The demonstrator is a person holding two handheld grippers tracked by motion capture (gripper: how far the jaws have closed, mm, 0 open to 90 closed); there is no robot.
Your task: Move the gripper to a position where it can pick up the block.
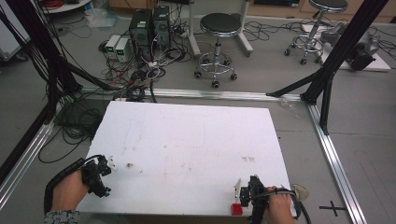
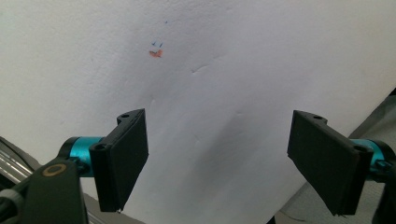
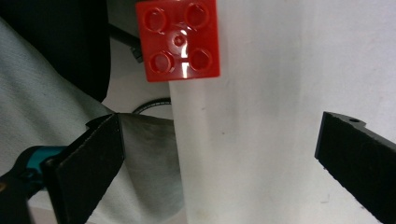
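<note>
Red brick [image 3: 178, 40] at near edge of white table [image 1: 187, 140], just ahead of right gripper [image 3: 219, 163], jaws wide apart, empty. Left gripper [image 2: 217, 158] over left edge, likewise wide, empty.

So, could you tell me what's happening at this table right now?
A person holds a claw in each hand over a white foam board. The right claw is open, facing a red toy brick that sits at the board's near edge, not yet gripped. The left claw is also open, over bare board near the left edge.
</note>
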